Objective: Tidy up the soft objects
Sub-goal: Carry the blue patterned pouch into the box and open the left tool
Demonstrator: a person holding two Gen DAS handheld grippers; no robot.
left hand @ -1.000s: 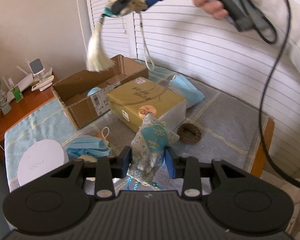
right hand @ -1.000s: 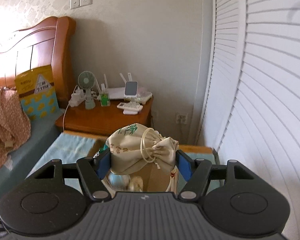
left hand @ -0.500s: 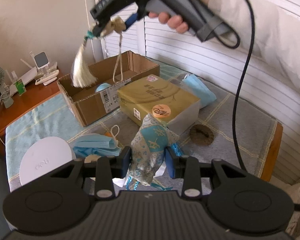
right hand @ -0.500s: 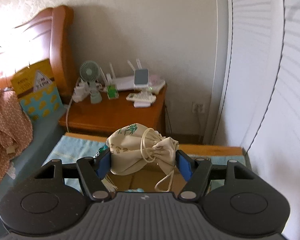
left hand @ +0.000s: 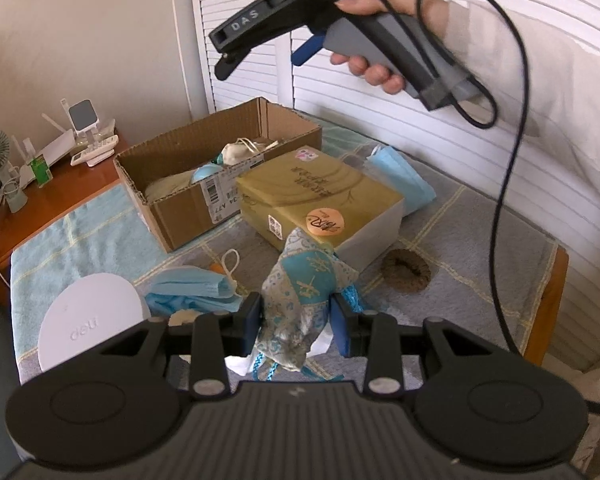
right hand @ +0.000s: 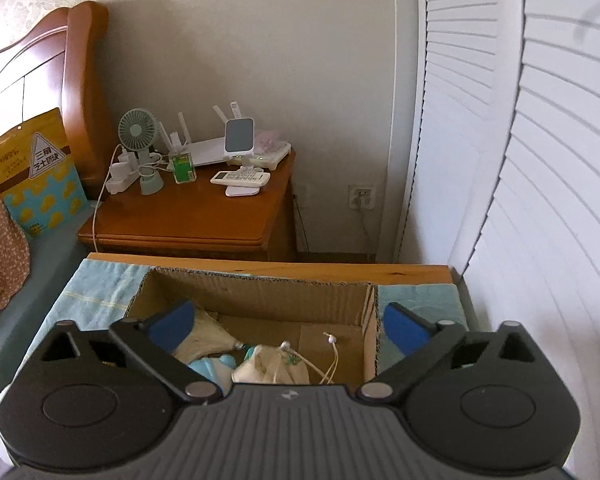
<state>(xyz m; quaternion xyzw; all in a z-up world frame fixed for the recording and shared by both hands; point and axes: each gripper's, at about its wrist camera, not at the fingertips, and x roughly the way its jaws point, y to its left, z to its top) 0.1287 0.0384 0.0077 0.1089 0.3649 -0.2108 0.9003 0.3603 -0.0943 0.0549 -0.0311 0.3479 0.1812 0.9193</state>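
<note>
My left gripper [left hand: 296, 320] is shut on a teal and grey patterned fabric pouch [left hand: 304, 292], held just above the cloth-covered table. In the left wrist view my right gripper [left hand: 224, 64] hangs over the open cardboard box [left hand: 180, 208], gripped by a person's hand [left hand: 376, 72]. The right gripper [right hand: 288, 320] has its jaws opening wide, with nothing between them. Below it, inside the box [right hand: 260, 292], lies a cream drawstring pouch [right hand: 276, 368] with its pale tassel [right hand: 208, 336]. The same pouch [left hand: 240, 150] shows in the box from the left.
A yellow carton [left hand: 320, 196] stands against the box. Blue face masks [left hand: 192, 292] [left hand: 400, 180], a brown scrunchie [left hand: 406, 274] and a white round device [left hand: 88, 320] lie on the table cloth. A wooden nightstand [right hand: 196, 216] with a fan and router stands behind; louvred doors run along the right.
The right gripper came down over the cardboard box and opened. The cream pouch with its tassel left the jaws and now lies in the box. The left gripper kept still.
</note>
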